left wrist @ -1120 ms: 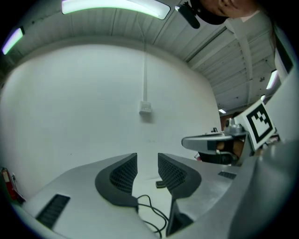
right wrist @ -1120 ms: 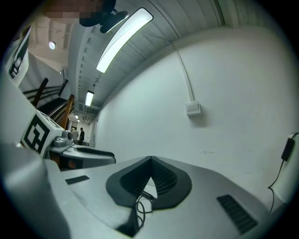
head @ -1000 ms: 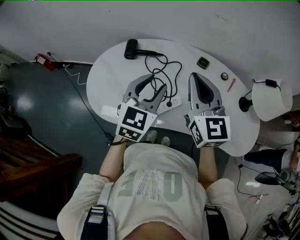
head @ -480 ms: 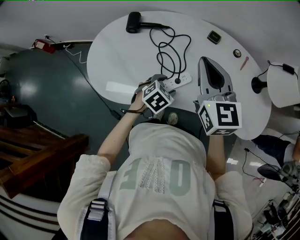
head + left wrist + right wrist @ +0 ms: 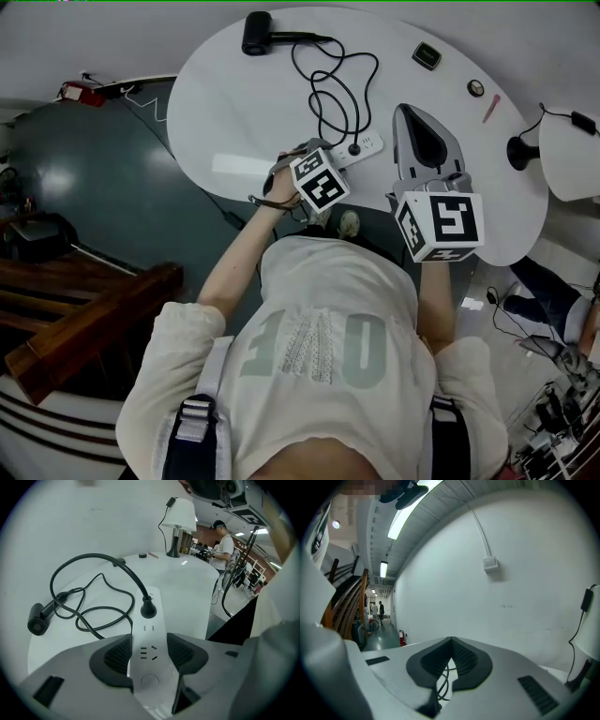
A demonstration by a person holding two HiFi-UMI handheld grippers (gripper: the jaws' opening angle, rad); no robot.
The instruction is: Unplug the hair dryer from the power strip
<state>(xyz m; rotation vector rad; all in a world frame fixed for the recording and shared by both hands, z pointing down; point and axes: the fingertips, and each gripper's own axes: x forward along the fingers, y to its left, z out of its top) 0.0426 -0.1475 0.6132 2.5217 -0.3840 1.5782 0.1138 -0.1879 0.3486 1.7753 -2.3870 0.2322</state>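
Black plug [image 5: 148, 610] sits in the power strip [image 5: 149, 634] by the table's [image 5: 187, 588] near edge, so unplugging remains. Our left gripper [image 5: 150, 653], jaws just spread, straddles the strip; our right gripper [image 5: 449, 657] is pinched together, empty.

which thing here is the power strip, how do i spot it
Start at the white oval table. Near its front edge lies the power strip, a flat white bar. It alone has sockets, with one black plug in it.
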